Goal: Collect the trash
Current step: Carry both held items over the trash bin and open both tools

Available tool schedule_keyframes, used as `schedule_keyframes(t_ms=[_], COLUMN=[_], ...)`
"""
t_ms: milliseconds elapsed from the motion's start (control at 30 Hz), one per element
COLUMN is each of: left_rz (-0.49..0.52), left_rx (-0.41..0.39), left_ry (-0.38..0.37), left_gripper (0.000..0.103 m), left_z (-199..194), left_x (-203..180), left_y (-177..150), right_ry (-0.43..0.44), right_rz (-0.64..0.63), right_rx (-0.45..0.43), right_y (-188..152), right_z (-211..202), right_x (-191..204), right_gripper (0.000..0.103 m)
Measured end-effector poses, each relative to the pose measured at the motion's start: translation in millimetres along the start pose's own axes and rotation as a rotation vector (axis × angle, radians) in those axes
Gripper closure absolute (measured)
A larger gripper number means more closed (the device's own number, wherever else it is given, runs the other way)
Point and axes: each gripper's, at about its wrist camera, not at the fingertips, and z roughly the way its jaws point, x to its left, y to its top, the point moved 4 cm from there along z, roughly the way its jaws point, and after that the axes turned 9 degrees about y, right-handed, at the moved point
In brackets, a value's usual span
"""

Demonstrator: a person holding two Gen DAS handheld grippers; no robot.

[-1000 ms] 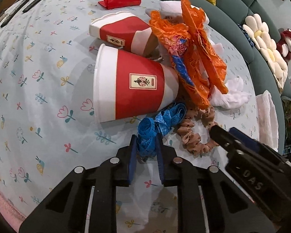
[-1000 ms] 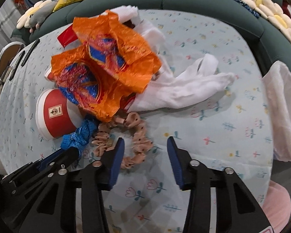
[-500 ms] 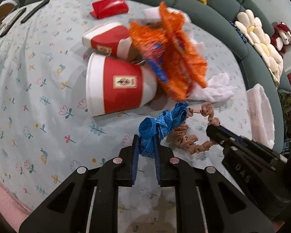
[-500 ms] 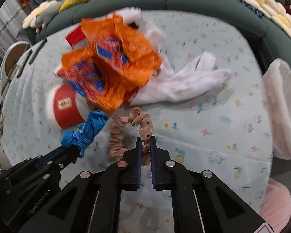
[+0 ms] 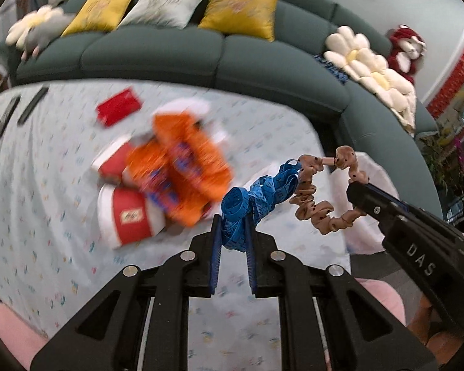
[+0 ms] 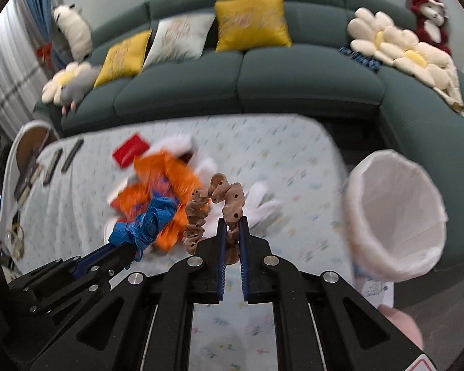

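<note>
My left gripper (image 5: 234,225) is shut on a crumpled blue measuring tape (image 5: 256,193), held in the air above the table. My right gripper (image 6: 231,224) is shut on a tan dotted scrunchie (image 6: 222,199), which also hangs clear of the table. In the left wrist view the right gripper (image 5: 355,190) shows at the right with the scrunchie (image 5: 318,210). In the right wrist view the left gripper (image 6: 120,245) shows at the lower left with the tape (image 6: 148,222). Orange wrappers (image 5: 182,173), two red-and-white paper cups (image 5: 128,216) and white tissue (image 6: 263,204) lie on the flowered tablecloth (image 5: 40,185).
A bin lined with a white bag (image 6: 393,216) stands off the table's right end. A red packet (image 5: 117,111) and dark remotes (image 5: 31,105) lie towards the far left of the table. A green sofa (image 6: 263,77) with cushions curves behind and to the right.
The right gripper closed on the scrunchie. Both grippers then rose from the table, lifting the tape and scrunchie, and the views tilted up to show the sofa and bin.
</note>
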Motion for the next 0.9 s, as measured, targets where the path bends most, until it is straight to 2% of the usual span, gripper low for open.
schedule_keyframes(t_ms=[300,467,733,900], left_rz=[0.114,0.179,0.259,0.280], left_rx=[-0.095,-0.132,-0.144,-0.137], left_ry=[-0.059,-0.097,-0.139,-0.171], left_gripper=[0.089,0.089,0.089,0.089], left_z=[-26,-29,-20,-10], left_x=[-82,-131,-195,-223], left_y=[34,44,47,49], right_ry=[-0.060,-0.091,-0.145,-0.176], right_rz=[0.039,0.079,0.130,0.172], right_rx=[-0.149,-0.202,-0.247,-0.251], right_y=[39,48,54,52], right_z=[-71,-99,-122,-127], right_x=[-61,-100,-155,-191], right_gripper=[0.095,0.095,0.095,0.095])
